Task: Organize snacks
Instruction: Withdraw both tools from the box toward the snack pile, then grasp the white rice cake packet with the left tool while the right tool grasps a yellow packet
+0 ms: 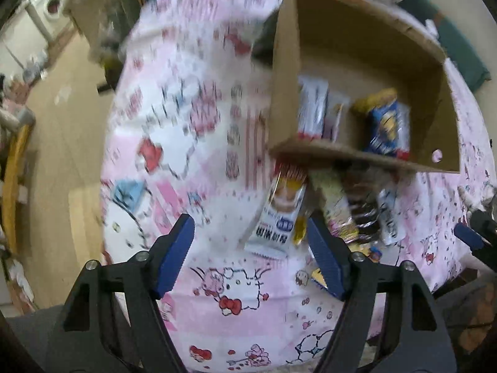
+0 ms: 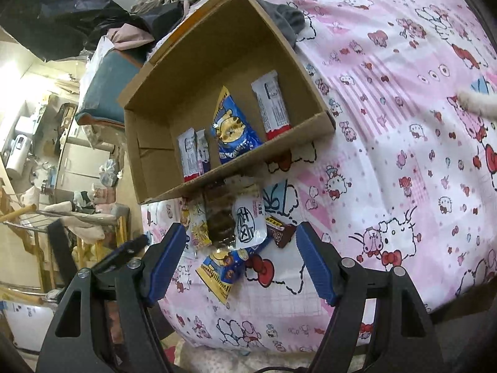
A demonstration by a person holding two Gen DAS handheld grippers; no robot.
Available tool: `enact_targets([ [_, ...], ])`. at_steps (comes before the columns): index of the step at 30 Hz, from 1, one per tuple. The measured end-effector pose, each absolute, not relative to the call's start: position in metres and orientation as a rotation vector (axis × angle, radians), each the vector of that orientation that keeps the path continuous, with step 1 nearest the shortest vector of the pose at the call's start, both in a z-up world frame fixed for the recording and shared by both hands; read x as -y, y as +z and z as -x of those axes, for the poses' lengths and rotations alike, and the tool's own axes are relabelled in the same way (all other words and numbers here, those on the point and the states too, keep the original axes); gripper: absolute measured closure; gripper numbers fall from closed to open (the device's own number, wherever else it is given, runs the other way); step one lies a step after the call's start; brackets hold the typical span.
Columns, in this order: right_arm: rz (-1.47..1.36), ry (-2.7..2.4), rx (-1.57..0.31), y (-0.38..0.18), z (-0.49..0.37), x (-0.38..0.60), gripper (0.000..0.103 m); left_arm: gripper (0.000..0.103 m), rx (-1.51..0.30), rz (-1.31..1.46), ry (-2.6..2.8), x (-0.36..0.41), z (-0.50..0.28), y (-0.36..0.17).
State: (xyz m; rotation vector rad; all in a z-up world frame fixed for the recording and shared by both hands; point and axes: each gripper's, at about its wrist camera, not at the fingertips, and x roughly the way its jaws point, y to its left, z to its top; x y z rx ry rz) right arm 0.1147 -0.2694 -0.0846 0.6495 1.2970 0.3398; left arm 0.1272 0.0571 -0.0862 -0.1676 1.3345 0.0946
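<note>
An open cardboard box [image 2: 155,118] lies on a pink cartoon-print sheet [image 2: 388,161]. Inside it are a blue snack bag [image 2: 231,129], a long white and red bar [image 2: 271,105] and two smaller white bars [image 2: 192,155]. A pile of loose snacks [image 2: 236,223] lies just in front of the box, with a blue and yellow bag [image 2: 222,269] nearest. My right gripper [image 2: 240,239] is open, just short of the pile. My left gripper [image 1: 250,230] is open over the sheet, near a white packet [image 1: 278,217]. The box [image 1: 357,43] and the blue bag [image 1: 386,127] also show there, blurred.
A grey cloth [image 2: 287,20] lies behind the box. A teal cushion [image 2: 102,90] and piled clothes [image 2: 130,34] sit beyond it. The sheet's edge drops off at the left to a cluttered floor with a drying rack [image 2: 46,220].
</note>
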Motion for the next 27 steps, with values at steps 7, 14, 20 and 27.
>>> enact_targets([
  [7,-0.674,0.340,-1.309,-0.089,-0.117,0.270,0.027,0.046,-1.415,0.129,0.046,-0.043,-0.148,-0.126],
  [14,-0.681,0.350,-1.325,-0.095,-0.121,0.268,0.027,0.059,-1.438,0.045,0.005,-0.025,-0.156,-0.145],
  [20,-0.670,0.348,-1.338,-0.100,-0.123,0.265,0.027,0.074,-1.463,0.015,-0.034,-0.015,-0.157,-0.155],
  [27,-0.621,0.381,-1.358,-0.102,-0.121,0.249,0.027,0.076,-1.460,0.114,0.009,-0.032,-0.134,-0.136],
])
